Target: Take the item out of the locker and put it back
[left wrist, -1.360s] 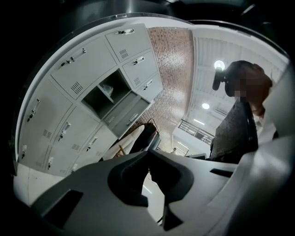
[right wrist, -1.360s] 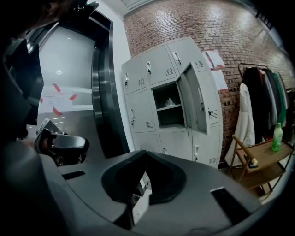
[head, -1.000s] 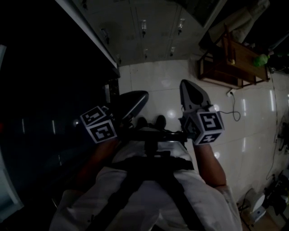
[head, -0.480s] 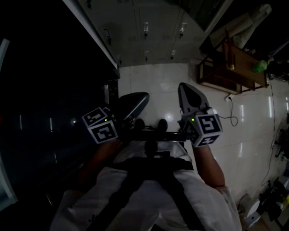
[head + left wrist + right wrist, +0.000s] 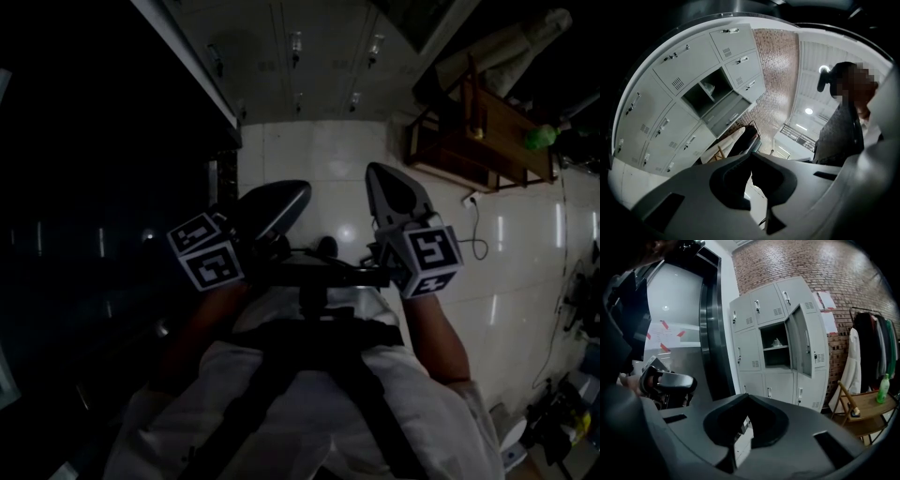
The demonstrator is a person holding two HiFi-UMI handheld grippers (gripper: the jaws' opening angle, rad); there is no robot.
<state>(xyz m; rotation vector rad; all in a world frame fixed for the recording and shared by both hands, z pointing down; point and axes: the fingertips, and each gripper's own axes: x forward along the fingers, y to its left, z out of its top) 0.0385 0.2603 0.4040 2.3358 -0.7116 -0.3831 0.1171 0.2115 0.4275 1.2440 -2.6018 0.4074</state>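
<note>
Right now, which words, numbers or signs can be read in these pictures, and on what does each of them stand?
No text is readable.
Paper sheets on the brick wall: too small to read.
Sheet fixed with red tape: blurred.
Marker cubes: black-and-white patterns, no letters.

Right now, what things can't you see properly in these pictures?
- The item in the open locker: too small in the right gripper view and the left gripper view to tell what it is.
- The space under that locker's shelf: in shadow, so any contents are unclear.
- The head view's left side: too dark to make out.
- The clothes rack: cut off by the right gripper view's edge.
</note>
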